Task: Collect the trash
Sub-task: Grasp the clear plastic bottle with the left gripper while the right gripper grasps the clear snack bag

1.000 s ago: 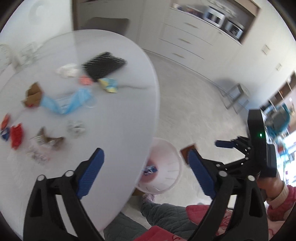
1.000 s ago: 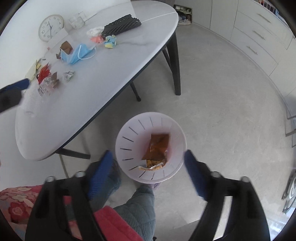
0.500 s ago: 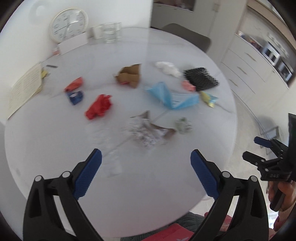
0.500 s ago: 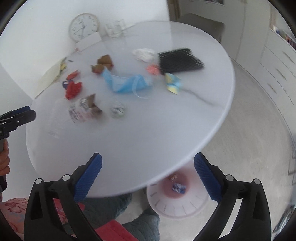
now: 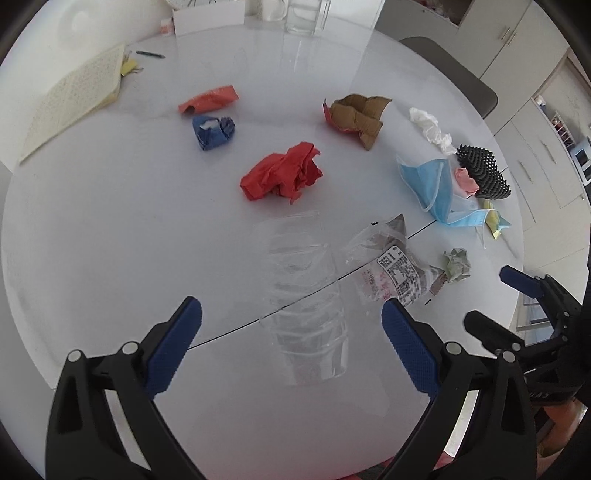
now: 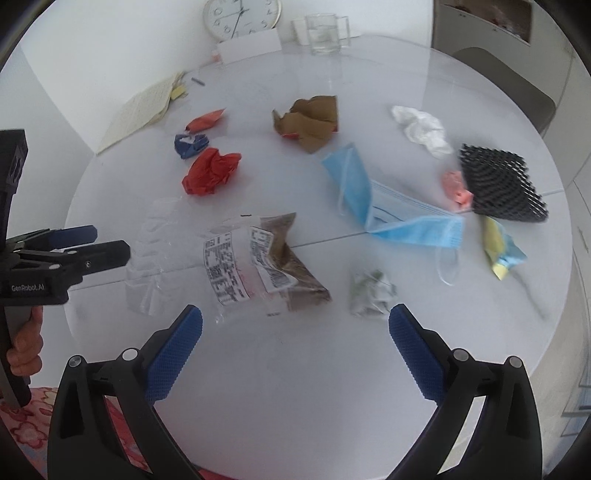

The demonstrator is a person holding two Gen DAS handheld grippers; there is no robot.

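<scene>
A: Which piece is nearest the jaws?

B: The clear plastic wrapper is seen straight ahead of the left gripper, its long axis running away from the table's near edge. The printed packet lies ahead of the right gripper.

A: And the jaws?

B: Both pairs are spread wide, nothing gripped. A glass at the far edge appears empty; no bin is shown.

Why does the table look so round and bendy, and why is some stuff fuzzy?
Both wrist views use a fisheye lens, so the table bulges and dark corners frame the picture. The left wrist view is sharp on the red paper; the right wrist view is slightly smeared, so the grey wad looks soft.
</scene>
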